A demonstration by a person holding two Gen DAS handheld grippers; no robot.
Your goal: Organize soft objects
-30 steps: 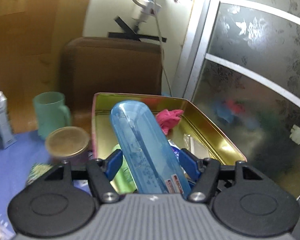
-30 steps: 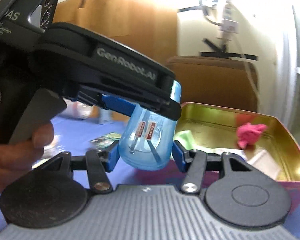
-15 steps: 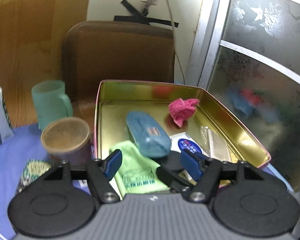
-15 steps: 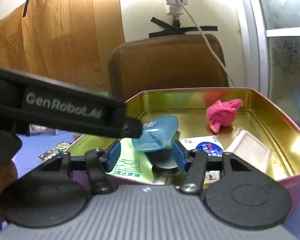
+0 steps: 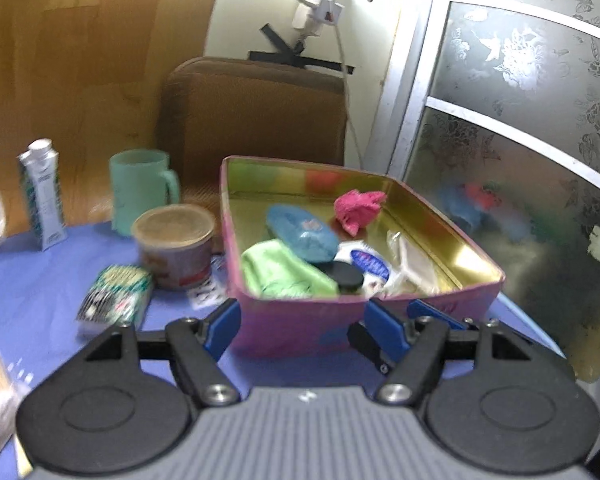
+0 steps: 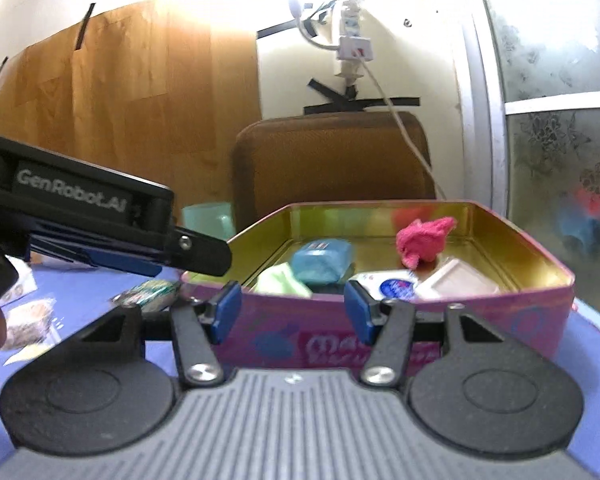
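Both grippers empty at the pink tin, soft goods inside.

My left gripper [image 5: 302, 326] and right gripper [image 6: 291, 311] hang with jaws apart, holding nothing, just short of the tin [image 6: 420, 332] on the blue tabletop [image 5: 40, 280]. Inside lie a green cloth [image 5: 280, 270], a blue pouch [image 5: 302, 234] and, farther back, a pink rag [image 5: 358, 210]. I judge all light and limp; best pinched at a raised fold.

wood-panelled wall [image 5: 80, 60], brown chair back [image 5: 256, 120], frosted floral glass door [image 5: 520, 120]

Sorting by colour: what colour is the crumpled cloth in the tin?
Pink, clearest in the left wrist view.
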